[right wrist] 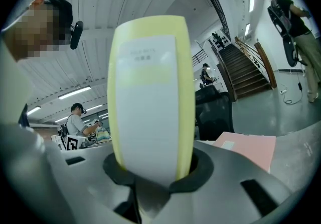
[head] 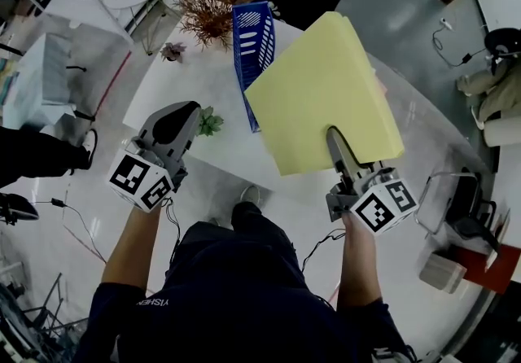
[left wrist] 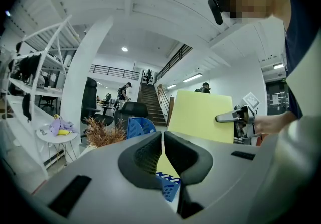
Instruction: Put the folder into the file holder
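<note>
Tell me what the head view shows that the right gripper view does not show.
Only the head view: the blue file holder, the dried plant and the left gripper. Only the right gripper view: the white label on the folder's spine and a staircase. Both: the yellow folder clamped in the tongs of the right gripper.

Right gripper (head: 332, 133) is clamped on the big yellow paper folder (head: 326, 89). The sheet fans out ahead of it and blocks everything forward. The blue slotted plastic file holder (head: 252, 48) stands ahead-left of that gripper, and the folder's left corner overlaps its wall from above. Left gripper (head: 192, 111) has its jaws together. A small green potted plant (head: 210, 121) sits just off its tip on the right, with the holder beyond. Bare white table top (head: 183, 80) ahead of the left gripper is open up to the dried brown shrub (head: 207, 13). A flat pink folder (right wrist: 248, 147) lies right of the right gripper.
</note>
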